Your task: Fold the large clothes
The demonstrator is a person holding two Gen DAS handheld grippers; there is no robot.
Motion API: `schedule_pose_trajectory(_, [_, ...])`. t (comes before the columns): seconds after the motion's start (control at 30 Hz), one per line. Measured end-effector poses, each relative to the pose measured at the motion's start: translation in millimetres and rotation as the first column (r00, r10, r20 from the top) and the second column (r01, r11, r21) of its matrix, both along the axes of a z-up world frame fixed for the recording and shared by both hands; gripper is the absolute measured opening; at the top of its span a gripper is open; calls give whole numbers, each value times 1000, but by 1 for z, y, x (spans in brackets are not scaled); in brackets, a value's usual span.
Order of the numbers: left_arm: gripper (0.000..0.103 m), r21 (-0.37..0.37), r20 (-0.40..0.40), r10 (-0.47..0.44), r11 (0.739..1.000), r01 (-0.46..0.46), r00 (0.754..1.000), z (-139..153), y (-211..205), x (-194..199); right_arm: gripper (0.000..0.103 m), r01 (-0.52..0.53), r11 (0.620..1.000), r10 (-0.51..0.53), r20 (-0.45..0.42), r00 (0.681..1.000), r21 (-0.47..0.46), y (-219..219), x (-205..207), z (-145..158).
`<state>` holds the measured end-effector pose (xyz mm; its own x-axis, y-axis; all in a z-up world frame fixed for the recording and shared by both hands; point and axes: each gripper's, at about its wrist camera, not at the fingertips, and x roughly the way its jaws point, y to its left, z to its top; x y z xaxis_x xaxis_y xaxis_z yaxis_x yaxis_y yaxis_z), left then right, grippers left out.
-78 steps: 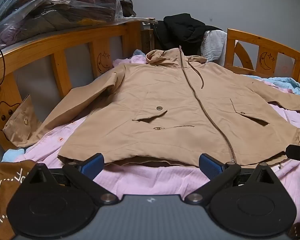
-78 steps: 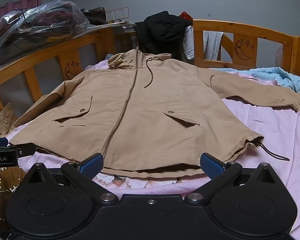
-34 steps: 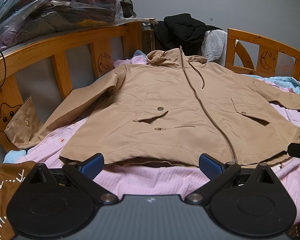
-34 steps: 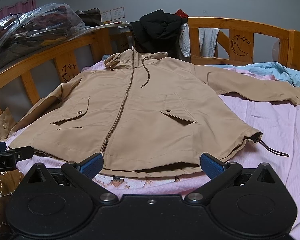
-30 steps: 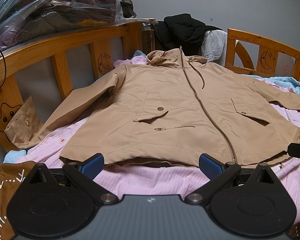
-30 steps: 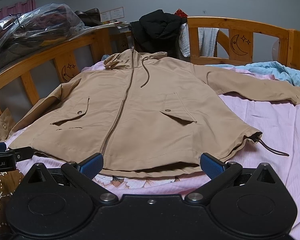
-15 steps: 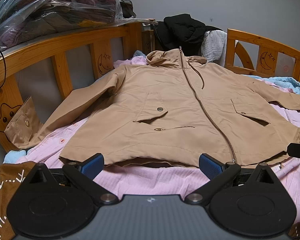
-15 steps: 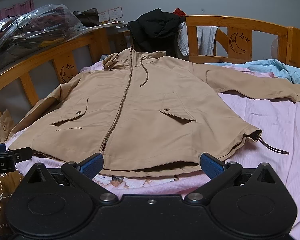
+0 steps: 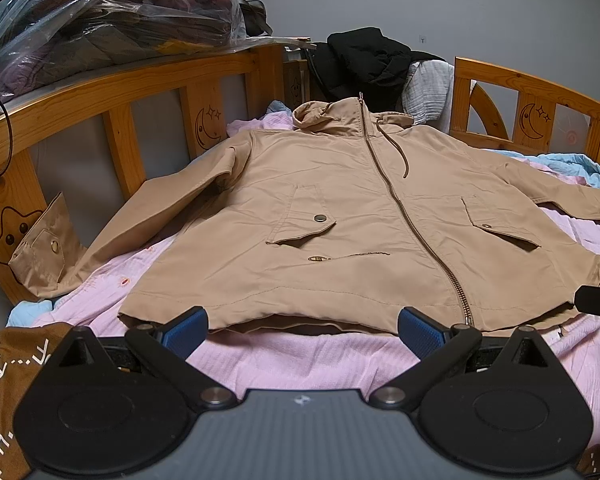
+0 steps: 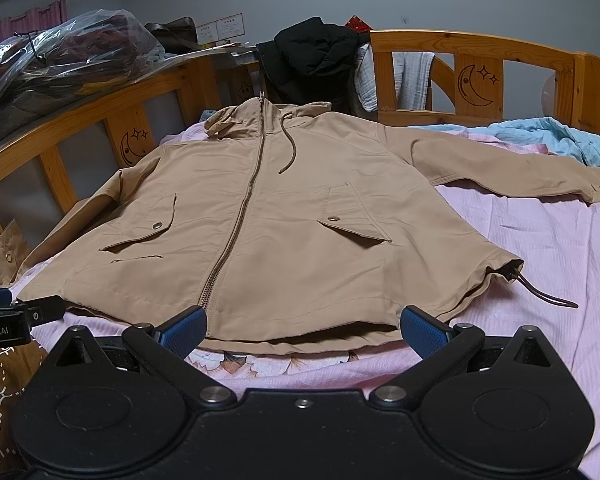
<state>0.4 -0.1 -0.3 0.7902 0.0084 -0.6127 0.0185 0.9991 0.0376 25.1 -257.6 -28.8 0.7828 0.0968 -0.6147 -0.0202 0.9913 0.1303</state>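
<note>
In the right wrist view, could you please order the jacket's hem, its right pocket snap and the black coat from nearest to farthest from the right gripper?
1. Jacket's hem, just ahead of the right gripper.
2. Pocket snap, mid-jacket, right of the zipper.
3. Black coat, draped on the far bed rail.

bed rails wall left, far side; near side open.

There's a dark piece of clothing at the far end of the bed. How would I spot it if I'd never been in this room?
Start at the wooden bed rail beyond the tan jacket. Just past the jacket's hood, a black coat is heaped over the rail, beside a pale grey cloth. It is the only black garment there.
</note>
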Motion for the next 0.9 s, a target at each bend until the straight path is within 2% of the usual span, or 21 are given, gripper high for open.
schedule_pose_trajectory(0.5, [102, 5, -10, 14, 1000, -14, 1000, -3, 2, -1, 103, 14, 1000, -14, -9, 1000, -3, 0, 3, -3])
schedule_pose_trajectory(0.63, [103, 49, -50, 19, 999, -17, 999, -2, 0, 10, 103, 45, 999, -45, -20, 999, 1, -1, 5, 0])
schedule_pose_trajectory(0.7, [103, 75, -62, 12, 997, -7, 998, 4, -3, 22, 103, 86, 996, -85, -23, 996, 23, -9, 9, 5])
schedule_pose_trajectory(0.8, [103, 140, -69, -45, 989, 54, 997, 23, -8, 44, 103, 129, 991, -129, -2, 992, 30, -27, 20, 20])
schedule_pose_trajectory(0.9, [103, 128, -70, -87, 987, 95, 994, 47, -7, 61, 103, 100, 995, -98, 65, 993, -30, -47, 32, 39])
